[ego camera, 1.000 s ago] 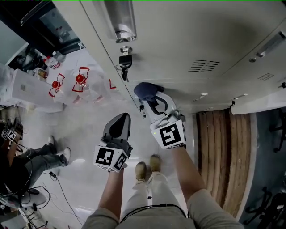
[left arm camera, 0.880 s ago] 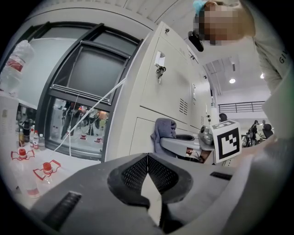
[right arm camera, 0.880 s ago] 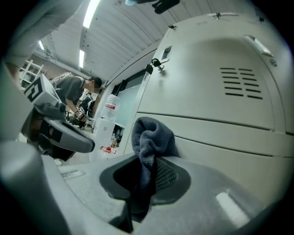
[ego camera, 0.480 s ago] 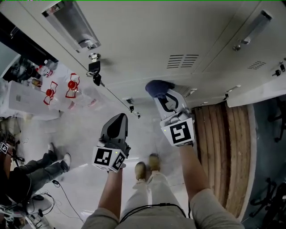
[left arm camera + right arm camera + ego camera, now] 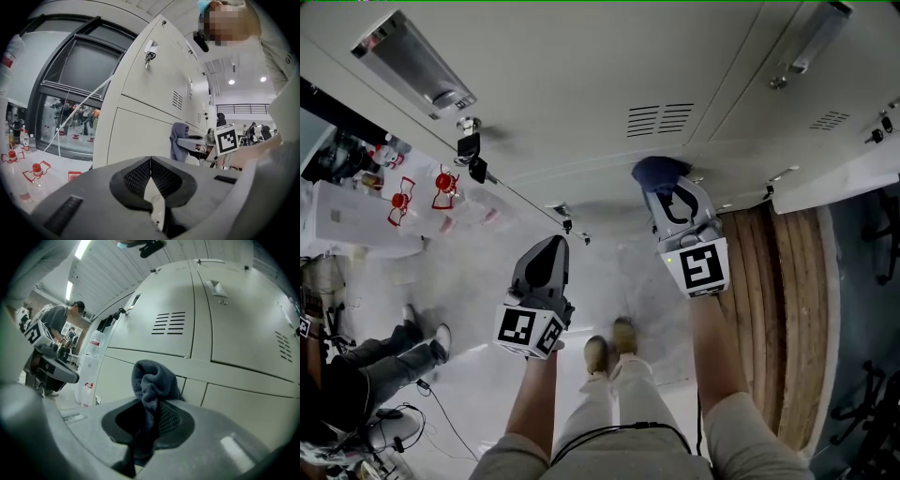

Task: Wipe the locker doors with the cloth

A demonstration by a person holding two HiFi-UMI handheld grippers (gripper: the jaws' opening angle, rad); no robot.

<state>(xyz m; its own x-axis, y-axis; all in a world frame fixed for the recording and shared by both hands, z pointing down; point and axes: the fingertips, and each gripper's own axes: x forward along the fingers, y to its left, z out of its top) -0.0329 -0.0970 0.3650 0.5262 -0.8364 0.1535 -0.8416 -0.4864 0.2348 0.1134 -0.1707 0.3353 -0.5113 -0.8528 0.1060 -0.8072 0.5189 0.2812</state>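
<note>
Bunching between right gripper (image 5: 150, 404) fingers (image 5: 171, 419), dark cloth (image 5: 152, 378), near locker door (image 5: 159, 310)

pale floor (image 5: 487, 281) carries loose cables (image 5: 439, 412) and wooden slats (image 5: 769, 309).

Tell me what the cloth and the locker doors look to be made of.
The cloth looks like dark blue-grey terry or microfibre: nubby pile, bunching softly in the right claw. The locker doors are probably painted sheet metal: smooth pale grey with a slight sheen, punched louvre vents and crisp seams.
</note>
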